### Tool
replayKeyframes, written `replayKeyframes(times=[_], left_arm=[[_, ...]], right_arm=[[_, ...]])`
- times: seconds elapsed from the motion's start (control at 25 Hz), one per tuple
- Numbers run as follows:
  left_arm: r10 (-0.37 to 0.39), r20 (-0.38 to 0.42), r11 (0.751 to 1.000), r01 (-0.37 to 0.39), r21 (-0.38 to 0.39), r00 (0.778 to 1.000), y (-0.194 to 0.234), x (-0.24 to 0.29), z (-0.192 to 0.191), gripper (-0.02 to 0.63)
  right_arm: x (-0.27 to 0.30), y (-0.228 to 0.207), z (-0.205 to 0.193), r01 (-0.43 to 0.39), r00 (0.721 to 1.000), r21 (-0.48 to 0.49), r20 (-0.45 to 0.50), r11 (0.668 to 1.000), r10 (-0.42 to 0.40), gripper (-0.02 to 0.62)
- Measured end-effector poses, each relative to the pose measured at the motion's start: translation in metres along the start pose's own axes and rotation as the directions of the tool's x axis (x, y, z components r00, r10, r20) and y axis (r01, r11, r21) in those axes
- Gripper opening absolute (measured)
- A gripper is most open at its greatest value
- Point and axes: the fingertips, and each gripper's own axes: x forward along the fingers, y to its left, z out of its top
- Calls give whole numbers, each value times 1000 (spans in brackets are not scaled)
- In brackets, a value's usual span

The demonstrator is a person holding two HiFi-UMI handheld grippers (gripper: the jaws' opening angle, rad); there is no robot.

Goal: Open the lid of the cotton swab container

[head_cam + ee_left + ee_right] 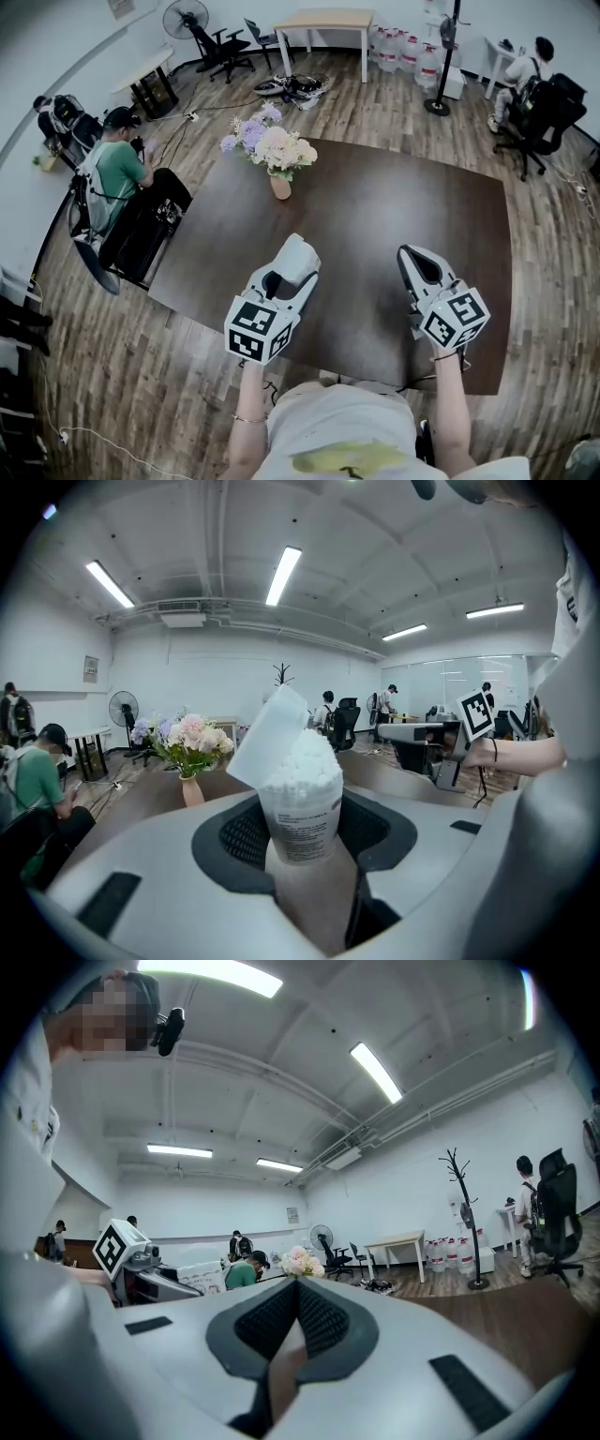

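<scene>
My left gripper [302, 846] is shut on a clear cotton swab container [302, 813] with a printed label, held upright above the dark table [394, 216]. Its white lid [267, 735] stands flipped up to the left, and the packed white swab tips [305, 761] show at the mouth. In the head view the left gripper [298, 253] hangs over the table's near side. My right gripper [414, 257] is beside it to the right, apart from the container. In the right gripper view that gripper [296, 1312] is shut with nothing between its pads.
A vase of flowers [275, 150] stands on the table's far left part. A seated person in green [117, 173] is left of the table, another person [530, 70] at the far right. A fan [185, 17], a light table [323, 21] and office chairs line the back.
</scene>
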Motion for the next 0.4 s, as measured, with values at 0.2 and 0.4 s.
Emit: replayKeyframes(times=[0.2, 0.4], left_arm=[[2, -2, 1000, -2, -1, 1000, 1, 2, 0, 212], [6, -2, 1000, -6, -4, 1000, 5, -1, -1, 212]], right_arm=[[-1, -4, 0, 13, 1000, 6, 11, 1000, -13, 20], [-2, -3, -2, 30, 999, 13, 12, 999, -30, 20]])
